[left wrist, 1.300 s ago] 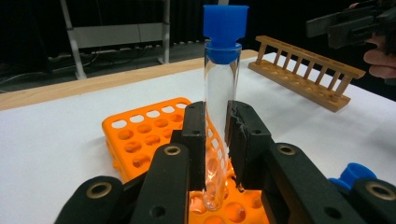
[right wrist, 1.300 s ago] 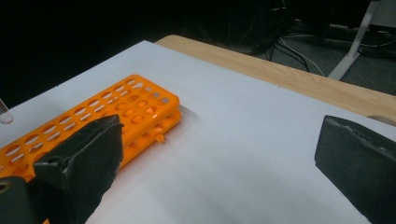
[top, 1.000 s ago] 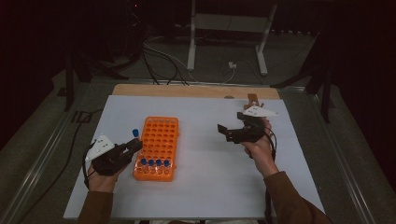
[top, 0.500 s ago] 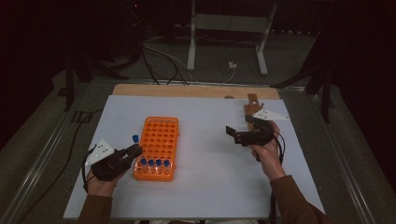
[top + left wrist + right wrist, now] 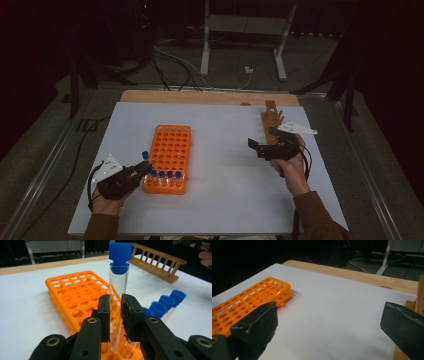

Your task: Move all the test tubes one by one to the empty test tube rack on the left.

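Drifting right and nearer, the right gripper point(image 5: 256, 146) is now hovering beside the wooden rack point(image 5: 270, 120), while the left gripper point(image 5: 142, 170) is keeping its place.

Close up, the left gripper view is showing the jaws clamping an upright clear tube point(image 5: 117, 302) with a blue cap over the near end of the orange rack point(image 5: 169, 150), with more blue-capped tubes point(image 5: 166, 306) just right of it. From the right gripper view the jaws are standing wide apart and empty above the white table point(image 5: 332, 307).
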Demonstrator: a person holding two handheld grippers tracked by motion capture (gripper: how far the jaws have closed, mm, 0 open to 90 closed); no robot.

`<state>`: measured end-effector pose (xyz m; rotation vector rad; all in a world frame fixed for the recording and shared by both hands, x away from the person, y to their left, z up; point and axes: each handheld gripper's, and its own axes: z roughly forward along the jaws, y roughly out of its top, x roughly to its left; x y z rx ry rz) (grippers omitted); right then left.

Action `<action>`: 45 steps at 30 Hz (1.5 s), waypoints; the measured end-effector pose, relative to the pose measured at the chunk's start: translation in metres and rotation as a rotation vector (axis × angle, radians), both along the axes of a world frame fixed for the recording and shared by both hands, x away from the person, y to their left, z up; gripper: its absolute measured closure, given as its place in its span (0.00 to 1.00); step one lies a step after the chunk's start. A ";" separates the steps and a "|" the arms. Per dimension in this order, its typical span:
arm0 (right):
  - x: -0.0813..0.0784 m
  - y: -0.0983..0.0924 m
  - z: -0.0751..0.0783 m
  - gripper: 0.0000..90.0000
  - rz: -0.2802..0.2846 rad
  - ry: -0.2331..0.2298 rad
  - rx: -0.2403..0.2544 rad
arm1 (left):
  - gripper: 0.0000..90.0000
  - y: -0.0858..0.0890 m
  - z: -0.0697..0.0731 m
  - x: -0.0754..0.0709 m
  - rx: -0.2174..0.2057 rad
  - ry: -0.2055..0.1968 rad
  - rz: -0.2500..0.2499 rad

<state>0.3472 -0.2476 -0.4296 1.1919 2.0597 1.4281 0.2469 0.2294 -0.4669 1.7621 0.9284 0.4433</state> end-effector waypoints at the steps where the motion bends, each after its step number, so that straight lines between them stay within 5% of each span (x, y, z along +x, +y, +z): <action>1: -0.001 -0.001 -0.001 0.02 -0.001 0.001 0.003 | 0.87 0.000 -0.001 -0.001 0.006 0.003 -0.001; 10: -0.004 -0.004 -0.001 0.02 0.001 -0.004 0.014 | 0.87 0.003 -0.010 -0.008 0.048 0.044 -0.013; 30: -0.013 -0.017 -0.008 0.02 -0.011 0.002 0.018 | 0.87 -0.007 -0.020 -0.011 0.247 0.100 -0.043; 45: -0.023 -0.028 -0.016 0.02 -0.021 0.012 0.017 | 0.83 -0.005 -0.022 -0.012 0.225 0.101 -0.036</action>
